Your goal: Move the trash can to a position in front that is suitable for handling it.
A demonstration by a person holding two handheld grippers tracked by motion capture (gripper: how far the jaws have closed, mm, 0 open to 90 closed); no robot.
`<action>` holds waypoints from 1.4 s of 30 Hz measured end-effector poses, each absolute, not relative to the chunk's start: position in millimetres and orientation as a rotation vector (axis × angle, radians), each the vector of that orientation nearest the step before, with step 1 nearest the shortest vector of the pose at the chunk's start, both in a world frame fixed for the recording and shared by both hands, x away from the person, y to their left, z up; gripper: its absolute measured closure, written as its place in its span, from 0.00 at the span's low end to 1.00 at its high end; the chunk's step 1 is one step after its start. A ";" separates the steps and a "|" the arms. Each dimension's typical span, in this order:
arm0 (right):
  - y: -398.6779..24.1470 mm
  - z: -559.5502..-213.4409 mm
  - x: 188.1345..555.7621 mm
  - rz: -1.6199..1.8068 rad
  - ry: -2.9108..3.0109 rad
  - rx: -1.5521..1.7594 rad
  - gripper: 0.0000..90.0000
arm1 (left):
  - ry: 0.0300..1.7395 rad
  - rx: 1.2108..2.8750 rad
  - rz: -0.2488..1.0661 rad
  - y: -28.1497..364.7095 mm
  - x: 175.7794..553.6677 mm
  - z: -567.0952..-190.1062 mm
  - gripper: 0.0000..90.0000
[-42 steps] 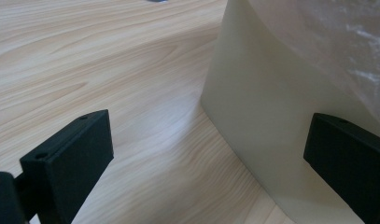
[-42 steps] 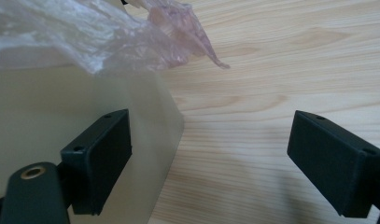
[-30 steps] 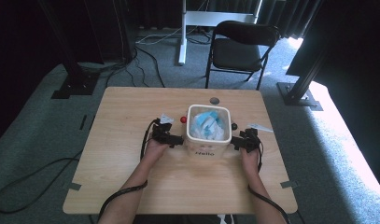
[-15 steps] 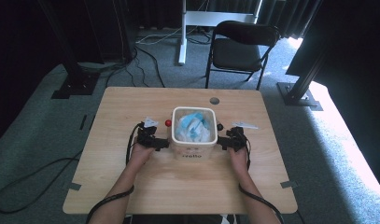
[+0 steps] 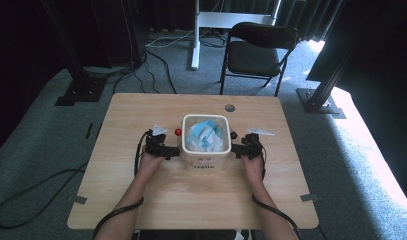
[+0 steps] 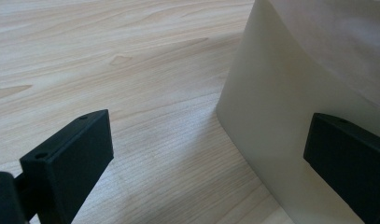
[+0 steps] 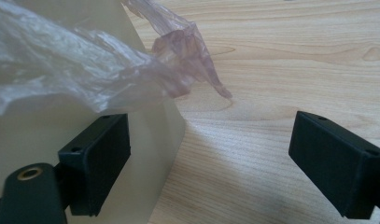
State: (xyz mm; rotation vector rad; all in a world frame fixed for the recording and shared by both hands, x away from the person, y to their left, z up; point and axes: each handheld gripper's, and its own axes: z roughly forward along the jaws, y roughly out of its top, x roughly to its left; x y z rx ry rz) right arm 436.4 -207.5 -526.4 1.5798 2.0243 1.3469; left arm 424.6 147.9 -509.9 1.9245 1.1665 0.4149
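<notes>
From the high view, your left gripper (image 5: pixel 167 150) sits against the left wall of the cream plastic bin (image 5: pixel 206 162) lined with a clear bag and filled with white and blue crumpled wrappers (image 5: pixel 206 136), and your right gripper (image 5: pixel 240 148) sits against its right wall. The bin stands near the middle of the light wooden table (image 5: pixel 141 200). From up here the jaws are too small to read. A small red ball (image 5: pixel 178 132) peeks out just beside the bin's left rim, partly hidden by it, and a white scrap of paper (image 5: pixel 260 132) lies near your right hand.

In the left gripper view, your jaws stand wide apart and hold nothing; the bin's cream wall (image 6: pixel 281 121) fills the right side, and the right-hand jaw lies in front of it, cut off by the frame edge. Whether it touches the wall is hard to tell.

In the right gripper view, your jaws are again spread wide and empty. The left-hand jaw lies in front of the bin wall (image 7: pixel 33 140), and the clear bag's loose edge (image 7: pixel 131 65) drapes over the rim, blurring what is behind it.

Compared with half a second ago, bin and grippers have come nearer to you.
</notes>
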 end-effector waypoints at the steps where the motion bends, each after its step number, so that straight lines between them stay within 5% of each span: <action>1: -207.6 -526.7 436.5 1.352 2.025 1.589 0.14 | 1.166 1.927 0.417 148.0 424.2 -509.7 0.02; 42: -189.0 -531.1 378.3 1.423 2.113 1.515 0.17 | 1.062 2.040 0.460 164.7 333.1 -505.3 0.02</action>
